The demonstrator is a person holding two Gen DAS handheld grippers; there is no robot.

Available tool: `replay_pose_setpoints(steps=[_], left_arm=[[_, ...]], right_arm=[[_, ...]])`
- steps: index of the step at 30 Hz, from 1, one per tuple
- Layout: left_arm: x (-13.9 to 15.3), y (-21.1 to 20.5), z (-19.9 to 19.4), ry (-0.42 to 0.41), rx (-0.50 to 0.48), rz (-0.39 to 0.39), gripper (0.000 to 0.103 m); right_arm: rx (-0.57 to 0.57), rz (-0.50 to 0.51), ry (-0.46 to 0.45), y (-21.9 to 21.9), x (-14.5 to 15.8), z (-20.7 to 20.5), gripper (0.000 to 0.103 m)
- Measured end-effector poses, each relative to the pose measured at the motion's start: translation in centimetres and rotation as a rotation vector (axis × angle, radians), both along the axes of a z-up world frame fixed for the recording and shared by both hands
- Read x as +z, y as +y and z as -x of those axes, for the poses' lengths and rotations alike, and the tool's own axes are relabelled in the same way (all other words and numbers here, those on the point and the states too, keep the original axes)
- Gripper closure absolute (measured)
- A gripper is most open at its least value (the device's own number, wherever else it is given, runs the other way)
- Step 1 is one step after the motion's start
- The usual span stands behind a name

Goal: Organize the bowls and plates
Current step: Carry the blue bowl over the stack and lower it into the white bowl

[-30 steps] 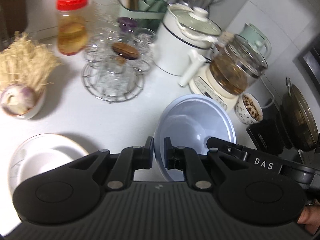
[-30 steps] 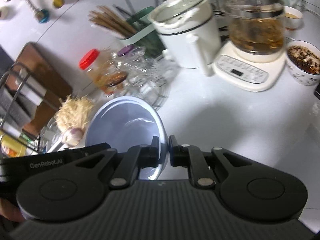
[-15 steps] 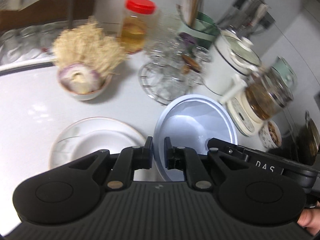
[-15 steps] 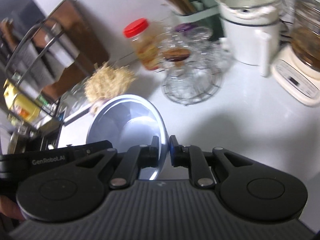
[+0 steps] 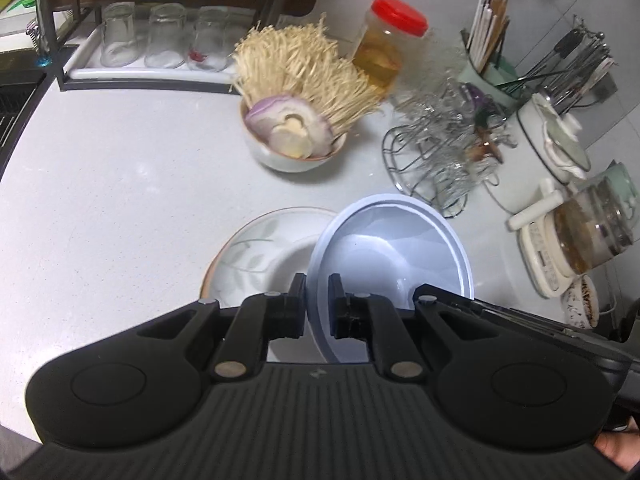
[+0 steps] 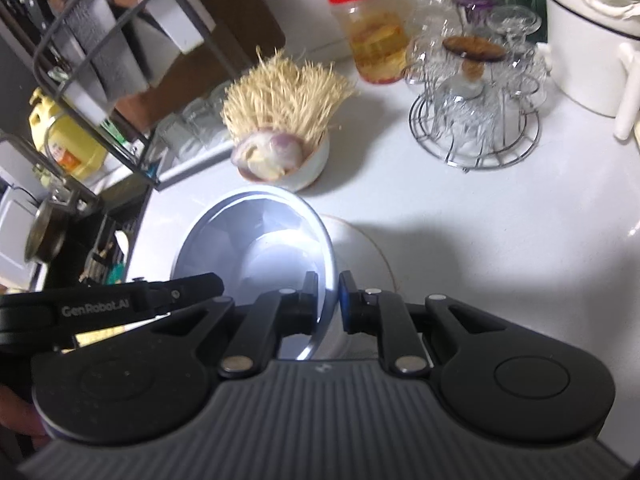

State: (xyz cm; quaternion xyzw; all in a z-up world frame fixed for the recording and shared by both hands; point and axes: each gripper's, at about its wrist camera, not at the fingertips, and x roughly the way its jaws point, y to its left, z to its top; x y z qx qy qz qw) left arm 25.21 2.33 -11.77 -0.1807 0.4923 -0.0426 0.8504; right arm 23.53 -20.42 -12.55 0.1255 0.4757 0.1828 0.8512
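Note:
A pale blue bowl [image 5: 392,248] is held in the air by both grippers, one on each side of its rim. My left gripper [image 5: 317,304] is shut on its left rim. My right gripper [image 6: 329,304] is shut on its right rim; the bowl also shows in the right wrist view [image 6: 256,248]. Below and partly under the bowl lies a white plate with a leaf pattern [image 5: 256,256] on the white counter; in the right wrist view the plate [image 6: 360,252] shows to the bowl's right.
A white bowl with onion and enoki mushrooms [image 5: 292,136] stands behind the plate. A wire rack of glasses [image 5: 444,160], a red-lidded jar [image 5: 384,52], a white pot [image 5: 556,144] and a glass kettle [image 5: 580,232] stand to the right. A dish rack with glasses [image 5: 160,40] is at the back left.
Both grippers have carried the blue bowl to the left across the counter. It now hangs over the right part of the white plate.

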Motion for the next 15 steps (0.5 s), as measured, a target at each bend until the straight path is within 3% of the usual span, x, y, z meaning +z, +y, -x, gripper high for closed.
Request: replay_pose_setpoints(steps=[13,15], left_arm=[[-2.1,0.6,-0.4,0.063,-0.019,0.010,0.092],[-2.1,0.7,-0.5,0.066,-0.020,0.005,0.087]], right_arm=[[-0.023,0.036,0.012,0.8,-1.4,-0.4,0.088],[-0.040,0.036,0.014,0.6,-1.5,-0.5,0.088]])
